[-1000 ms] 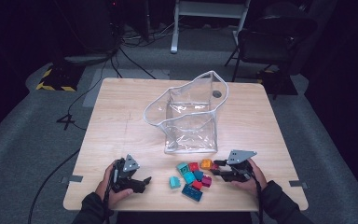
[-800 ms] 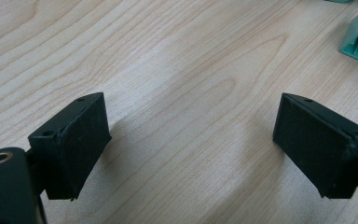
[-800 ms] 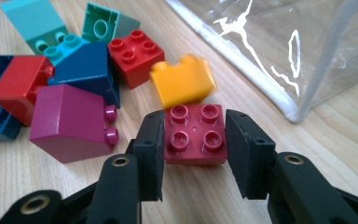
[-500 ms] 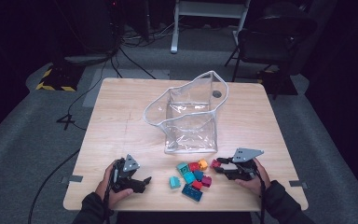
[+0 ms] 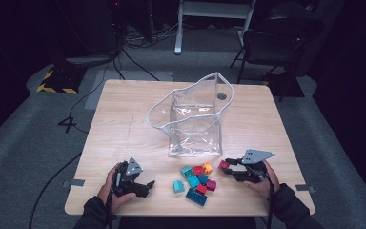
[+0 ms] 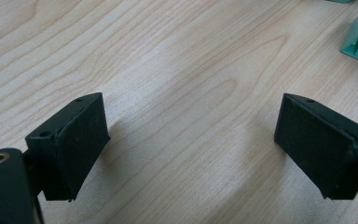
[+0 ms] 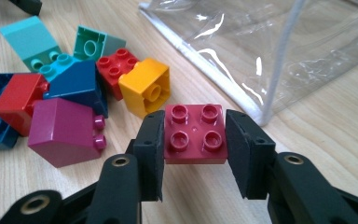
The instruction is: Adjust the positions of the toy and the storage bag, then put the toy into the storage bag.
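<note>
Step in hand: you have 1 dark red brick [image 7: 195, 134] clamped in your right gripper [image 7: 195, 154], at the right edge of the brick pile [image 5: 198, 180]; this looks like loading bricks into the clear bag [image 5: 193, 119].
Right jaws: closed onto 2 opposite sides of the dark red brick, studs facing up, pads flat against it.
Left jaws: your left gripper [image 6: 191, 144] stands apart with bare table [image 6: 177, 60] between the pads; the jaws have just been opening, and nothing is held.
Where the brick is: just beside the orange brick [image 7: 145, 92], near the bag's front edge, low over the wood.
Bag: it stands open-mouthed behind the pile, with no bricks visible inside.
Next move: lift the brick clear of its neighbours, carry it over the bag's white rim [image 5: 181, 121], then let go inside.
Watch for: the soft rim may fold if you catch it; your left gripper is free to steady it.
</note>
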Demonstrator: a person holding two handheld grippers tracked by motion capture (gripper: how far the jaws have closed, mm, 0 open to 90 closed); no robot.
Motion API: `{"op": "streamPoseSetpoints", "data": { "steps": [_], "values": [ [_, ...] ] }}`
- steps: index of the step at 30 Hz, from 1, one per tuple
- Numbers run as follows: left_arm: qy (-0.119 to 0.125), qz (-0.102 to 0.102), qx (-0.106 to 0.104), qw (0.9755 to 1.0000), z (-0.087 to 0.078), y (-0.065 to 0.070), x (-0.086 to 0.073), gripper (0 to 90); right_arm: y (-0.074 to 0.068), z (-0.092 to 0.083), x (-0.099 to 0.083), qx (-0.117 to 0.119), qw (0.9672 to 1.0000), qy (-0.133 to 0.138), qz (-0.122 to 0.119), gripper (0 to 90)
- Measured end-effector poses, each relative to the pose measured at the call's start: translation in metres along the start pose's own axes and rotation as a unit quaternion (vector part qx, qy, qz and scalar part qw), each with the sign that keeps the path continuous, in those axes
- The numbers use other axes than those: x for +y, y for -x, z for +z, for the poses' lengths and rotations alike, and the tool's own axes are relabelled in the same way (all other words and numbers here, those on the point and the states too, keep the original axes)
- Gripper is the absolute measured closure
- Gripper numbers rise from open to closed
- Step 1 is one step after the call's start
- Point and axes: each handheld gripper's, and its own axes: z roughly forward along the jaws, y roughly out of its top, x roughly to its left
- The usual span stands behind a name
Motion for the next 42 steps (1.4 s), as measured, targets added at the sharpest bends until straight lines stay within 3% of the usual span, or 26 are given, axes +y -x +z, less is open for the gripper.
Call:
{"op": "streamPoseSetpoints", "data": {
  "steps": [18, 27, 42],
  "values": [
    [-0.001, 0.0, 0.0, 1.0, -0.001, 0.0, 0.0, 9.8, 0.01, -0.018, 0.006, -0.039, 0.9987, 0.032, 0.009, 59.7],
    [-0.001, 0.001, -0.001, 1.0, -0.001, 0.0, 0.0, 9.8, 0.023, -0.033, 0.011, -0.05, 0.9967, 0.06, 0.024, 59.7],
    [-0.001, 0.0, 0.0, 1.0, 0.0, 0.0, 0.0, 9.2, 0.021, -0.045, 0.022, -0.067, 0.9949, 0.072, 0.022, 59.7]
  ]
}}
